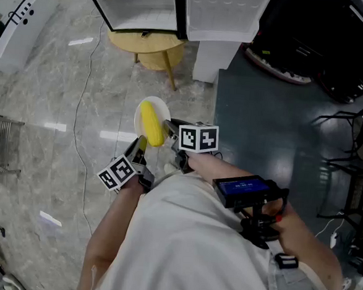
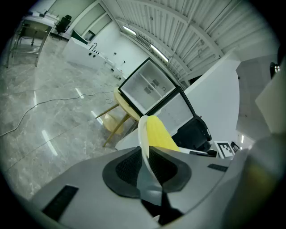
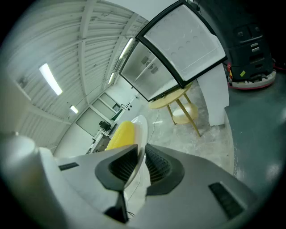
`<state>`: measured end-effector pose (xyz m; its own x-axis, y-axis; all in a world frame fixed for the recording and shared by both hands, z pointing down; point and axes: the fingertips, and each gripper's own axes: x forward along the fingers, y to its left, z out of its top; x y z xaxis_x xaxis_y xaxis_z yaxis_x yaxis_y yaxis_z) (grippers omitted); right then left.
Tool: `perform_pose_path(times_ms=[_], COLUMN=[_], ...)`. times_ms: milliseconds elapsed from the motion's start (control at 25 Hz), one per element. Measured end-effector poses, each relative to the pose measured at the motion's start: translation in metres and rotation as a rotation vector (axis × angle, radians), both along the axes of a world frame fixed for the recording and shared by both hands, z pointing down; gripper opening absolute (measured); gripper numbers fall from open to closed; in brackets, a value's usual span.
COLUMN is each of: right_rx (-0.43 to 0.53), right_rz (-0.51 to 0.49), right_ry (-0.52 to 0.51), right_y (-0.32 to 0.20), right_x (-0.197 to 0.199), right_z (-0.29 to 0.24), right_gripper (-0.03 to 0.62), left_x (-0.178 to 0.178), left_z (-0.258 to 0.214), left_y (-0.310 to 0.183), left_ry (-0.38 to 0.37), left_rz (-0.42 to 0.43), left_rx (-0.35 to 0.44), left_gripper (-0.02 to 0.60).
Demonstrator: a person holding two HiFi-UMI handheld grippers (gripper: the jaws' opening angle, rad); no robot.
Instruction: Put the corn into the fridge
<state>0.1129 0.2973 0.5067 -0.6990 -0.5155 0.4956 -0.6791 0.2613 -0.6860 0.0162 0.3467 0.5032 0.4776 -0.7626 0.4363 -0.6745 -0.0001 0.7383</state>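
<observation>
**user1:** so your corn (image 1: 149,123) isn't actually in either gripper, right? looks like it's lying on a small white plate (image 1: 161,109)

**user2:** yep. your left gripper (image 1: 141,143) has its jaws pinched tight on the near rim of that plate. in the left gripper view the cob sits just past the jaws, on the plate's right face. your right gripper (image 1: 169,128) is clamped on the rim too, from the other side, and in the right gripper view the corn pokes up just left of the jaws. neither set of pads touches the cob itself

**user1:** and where's all that compared to the fridge (image 1: 147,9)?

**user2:** you're holding plate and corn up in the air over the shiny grey floor (image 1: 60,102), well short of the fridge. its door (image 1: 225,11) is swung open, and the fridge sits on top of a round yellow table (image 1: 148,43). the cob lies lengthwise across the plate, pointing roughly toward the fridge
</observation>
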Motion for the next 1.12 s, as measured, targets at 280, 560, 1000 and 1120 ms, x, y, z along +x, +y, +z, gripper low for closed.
perform_pose_path(times_ms=[280, 560, 1000, 1120], right_rx=[0.020, 0.009, 0.012, 0.014], right_rz=[0.008, 0.010, 0.000, -0.009], right_ry=[-0.005, -0.003, 0.001, 0.002], right_y=[-0.002, 0.000, -0.004, -0.011], right_x=[0.001, 0.002, -0.002, -0.001], right_z=[-0.002, -0.001, -0.007, -0.008], right_gripper=[0.057, 0.057, 0.057, 0.057], left_x=[0.001, 0.002, -0.002, -0.002], left_z=[-0.003, -0.003, -0.009, -0.009], left_y=[-0.003, -0.001, -0.006, -0.013], left_ry=[0.002, 0.001, 0.003, 0.009], left_rz=[0.004, 0.002, 0.004, -0.005], left_rx=[0.010, 0.010, 0.018, 0.016], left_gripper=[0.058, 0.058, 0.058, 0.058])
